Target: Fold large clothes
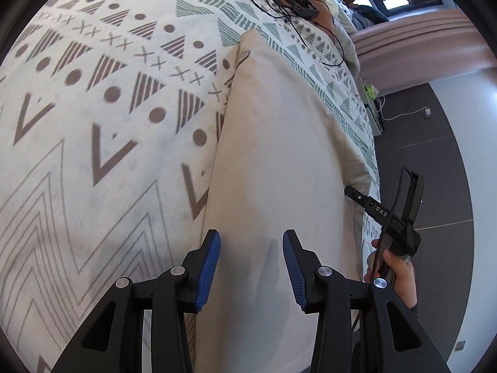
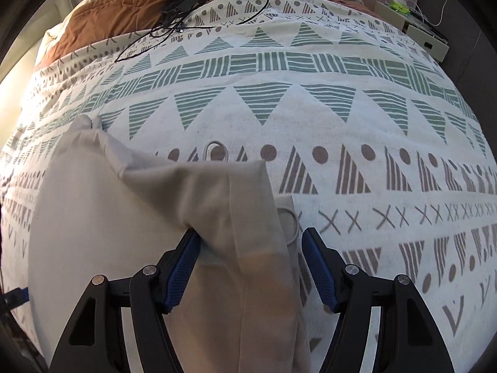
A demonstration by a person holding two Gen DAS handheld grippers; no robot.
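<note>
The beige garment (image 1: pixel 279 143) is lying on the patterned bedspread (image 1: pixel 93 108), its long axis running away from the left gripper (image 1: pixel 251 267), whose jaws are standing apart above it, while the right gripper (image 2: pixel 248 267) is straddling a fold, jaws apart, the near end cut off.

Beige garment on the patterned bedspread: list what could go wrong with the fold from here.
1. The right gripper stands open with a bunched fold of the plain beige cloth garment draped between its fingers; the fold may slump or snag on a blue pad.
2. The tangled black cable lies further up the white geometric-print bedspread; cloth swept that way could catch it.
3. The left gripper is open above the garment, holding nothing steady.
</note>
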